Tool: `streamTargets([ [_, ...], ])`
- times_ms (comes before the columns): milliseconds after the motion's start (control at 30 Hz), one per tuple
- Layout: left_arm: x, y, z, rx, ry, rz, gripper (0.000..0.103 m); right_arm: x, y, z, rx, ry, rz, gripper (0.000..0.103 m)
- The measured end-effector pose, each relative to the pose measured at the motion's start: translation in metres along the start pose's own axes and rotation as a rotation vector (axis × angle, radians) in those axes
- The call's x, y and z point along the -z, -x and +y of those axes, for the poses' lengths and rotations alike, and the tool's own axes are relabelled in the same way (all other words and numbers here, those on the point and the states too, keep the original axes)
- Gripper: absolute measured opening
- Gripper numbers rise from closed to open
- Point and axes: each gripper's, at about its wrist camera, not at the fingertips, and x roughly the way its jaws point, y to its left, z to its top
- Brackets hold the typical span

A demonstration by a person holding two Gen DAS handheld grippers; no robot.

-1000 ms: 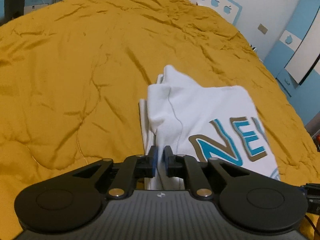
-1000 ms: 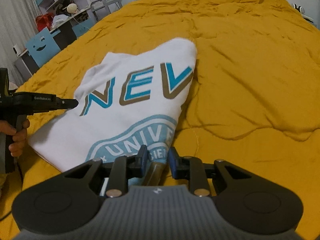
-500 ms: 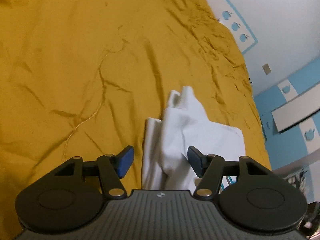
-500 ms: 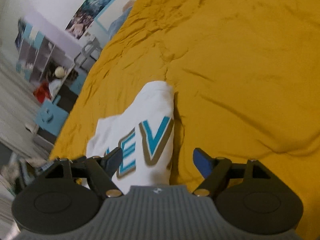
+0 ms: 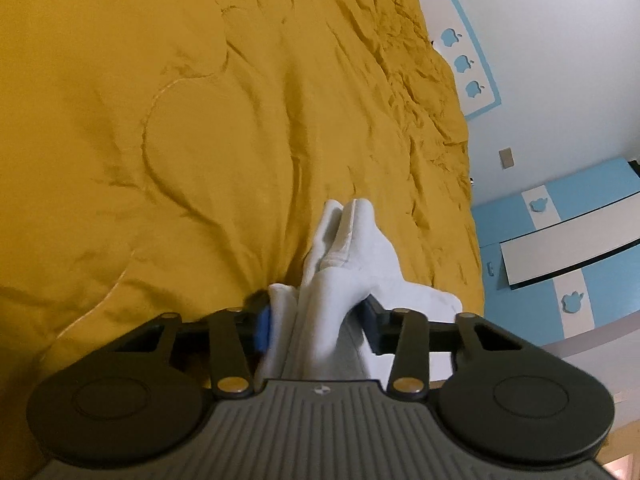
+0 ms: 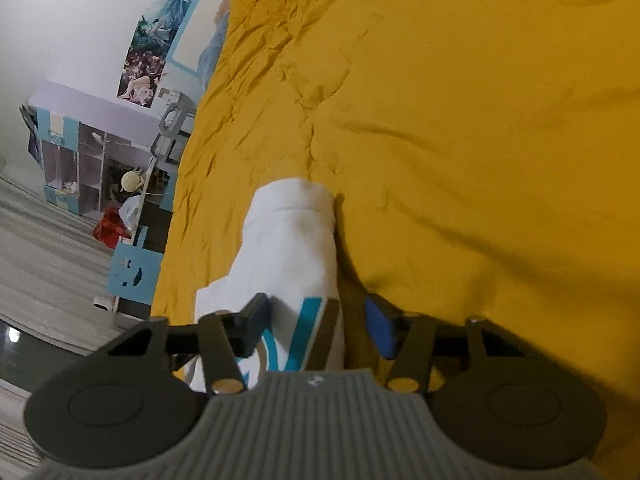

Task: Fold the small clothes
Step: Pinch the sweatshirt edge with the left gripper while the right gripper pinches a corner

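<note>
A white T-shirt (image 5: pixel 348 248) with teal and tan lettering lies on a mustard-yellow bedspread (image 5: pixel 160 80). In the left wrist view a bunched sleeve end of it runs between the jaws of my left gripper (image 5: pixel 316 326). These jaws are closing, and the pads stand close beside the cloth without squeezing it. In the right wrist view the shirt (image 6: pixel 296 236) shows its folded side and a teal letter. This side lies between the closing jaws of my right gripper (image 6: pixel 317 326). A strip of bedspread (image 6: pixel 480 120) shows between the cloth and the blue right pad (image 6: pixel 378 332).
The bedspread spreads wide and wrinkled around the shirt. A blue-and-white wardrobe (image 5: pixel 560 240) stands beyond the bed's edge in the left wrist view. A shelf unit (image 6: pixel 80 152), a blue chair back (image 6: pixel 134 274) and posters (image 6: pixel 160 32) appear in the right wrist view.
Both grippers let go of the shirt, opened wide, rolled and sank toward it. Their jaws now stand narrower than half a second ago, each around a part of the shirt.
</note>
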Motion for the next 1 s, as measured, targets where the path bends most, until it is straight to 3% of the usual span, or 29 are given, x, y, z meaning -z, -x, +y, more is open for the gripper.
streamTargets([
  [67, 0.0, 0.0, -0.002, -0.006, 0.0, -0.003, 0.035, -0.003, -0.005, -0.004, -0.012, -0.024, 0.008, 0.025],
  [233, 0.01, 0.017, -0.031, -0.054, -0.103, -0.056, 0.026, -0.005, -0.003, 0.012, -0.008, 0.044, -0.001, 0.008],
  [400, 0.041, 0.048, -0.087, -0.134, -0.366, -0.178, 0.025, 0.0, 0.027, 0.051, -0.021, 0.162, -0.053, 0.006],
  [500, 0.065, 0.076, -0.121, -0.131, -0.468, -0.269, 0.024, 0.009, 0.057, 0.08, -0.028, 0.248, -0.101, 0.005],
  [767, 0.144, 0.167, -0.195, -0.045, -0.568, -0.503, 0.024, 0.053, 0.163, 0.151, -0.119, 0.398, -0.23, 0.005],
  [1000, 0.218, 0.227, -0.247, 0.087, -0.585, -0.627, 0.024, 0.1, 0.285, 0.186, -0.168, 0.522, -0.353, 0.005],
])
